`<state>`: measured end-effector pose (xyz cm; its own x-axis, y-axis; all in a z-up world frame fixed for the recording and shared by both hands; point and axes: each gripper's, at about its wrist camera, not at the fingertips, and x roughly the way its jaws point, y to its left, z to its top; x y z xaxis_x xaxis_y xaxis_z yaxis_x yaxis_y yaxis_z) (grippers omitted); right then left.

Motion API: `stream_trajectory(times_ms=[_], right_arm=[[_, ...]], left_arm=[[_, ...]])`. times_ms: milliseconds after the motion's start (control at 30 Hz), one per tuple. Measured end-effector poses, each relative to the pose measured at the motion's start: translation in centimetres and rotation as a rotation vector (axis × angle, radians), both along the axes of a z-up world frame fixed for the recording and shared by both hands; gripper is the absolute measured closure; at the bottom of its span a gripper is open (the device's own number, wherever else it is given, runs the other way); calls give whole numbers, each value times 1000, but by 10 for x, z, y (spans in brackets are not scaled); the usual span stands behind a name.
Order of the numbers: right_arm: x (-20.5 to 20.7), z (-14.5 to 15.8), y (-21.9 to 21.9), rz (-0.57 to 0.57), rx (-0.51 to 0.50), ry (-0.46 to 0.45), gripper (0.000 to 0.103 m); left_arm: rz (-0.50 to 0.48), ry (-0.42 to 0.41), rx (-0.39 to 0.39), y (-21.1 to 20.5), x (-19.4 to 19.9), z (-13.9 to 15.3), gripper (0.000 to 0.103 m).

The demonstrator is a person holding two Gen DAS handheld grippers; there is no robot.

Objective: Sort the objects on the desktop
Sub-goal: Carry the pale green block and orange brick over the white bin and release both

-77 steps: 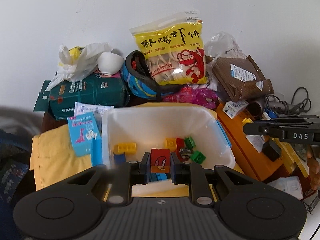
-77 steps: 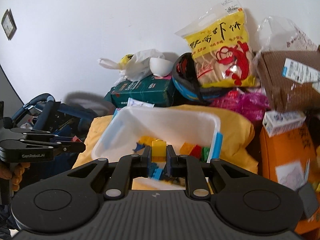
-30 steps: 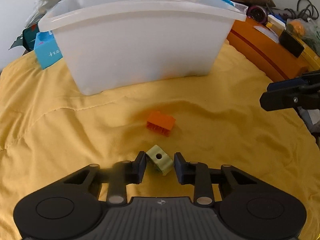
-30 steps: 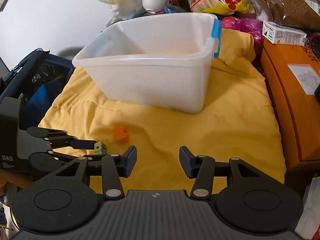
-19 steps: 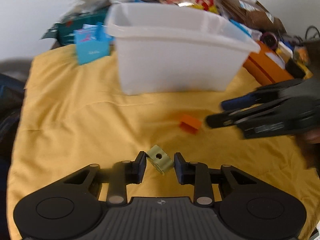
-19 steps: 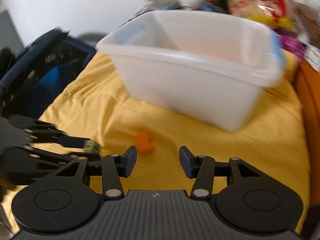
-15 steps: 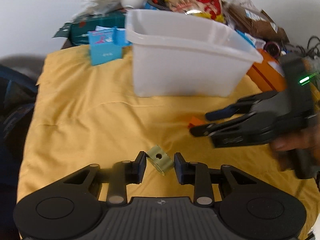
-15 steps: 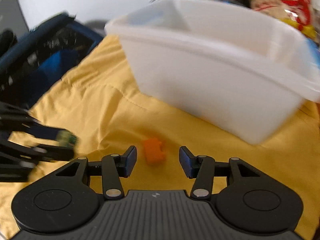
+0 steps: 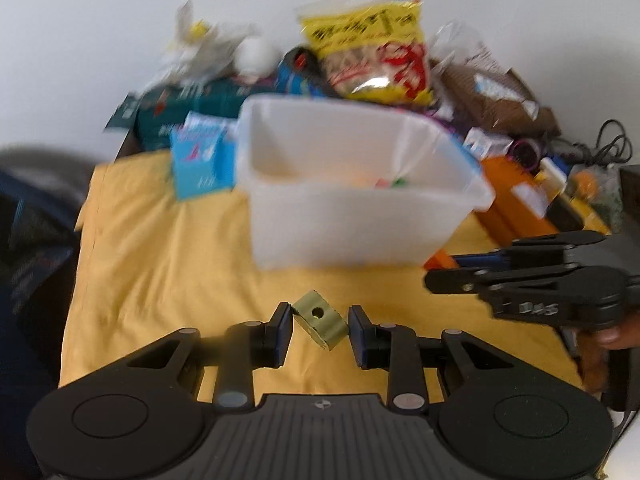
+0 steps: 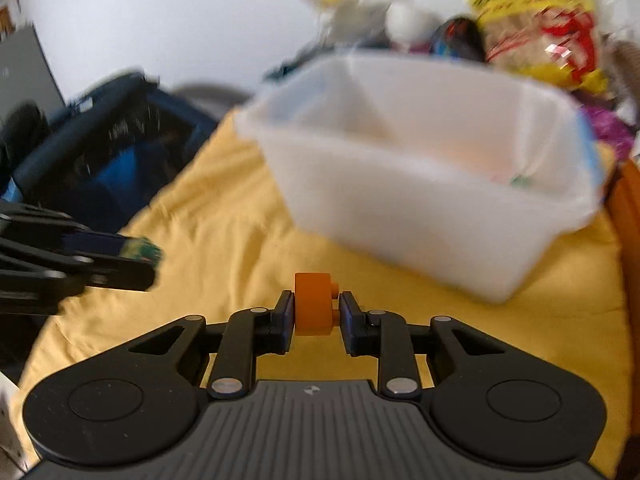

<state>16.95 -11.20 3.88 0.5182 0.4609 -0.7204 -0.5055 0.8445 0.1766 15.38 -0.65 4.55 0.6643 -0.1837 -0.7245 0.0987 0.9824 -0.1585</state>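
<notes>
White bin (image 9: 360, 216) holds blurred, perhaps toy, colored pieces (image 9: 384, 181).

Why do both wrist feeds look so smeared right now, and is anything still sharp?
Left wrist view: motion blur smears the white bin and the clutter behind; the olive block in the left gripper stays sharp. Right wrist view: heavier blur on the bin; the orange block in the right gripper is crisp. Fisheye bends the edges.
</notes>
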Motion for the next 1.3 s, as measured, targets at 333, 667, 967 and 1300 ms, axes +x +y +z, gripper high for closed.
stream_trajectory(times_ms=[333,667,967,1300], right_arm=[[30,91,-40,-95,56,-96,76],[97,123,-48,-139,46,-50,76],[156,113,-41,-146,-43,88,76],[167,81,-38,-153,-132,146,11]], left_arm=[[-41,-81,48,-18,52,56,69],[-19,-16,75,0,130,85,69],[-9,63,85,-5,179,84,65],[-18,157,147,-16,192,51,20]])
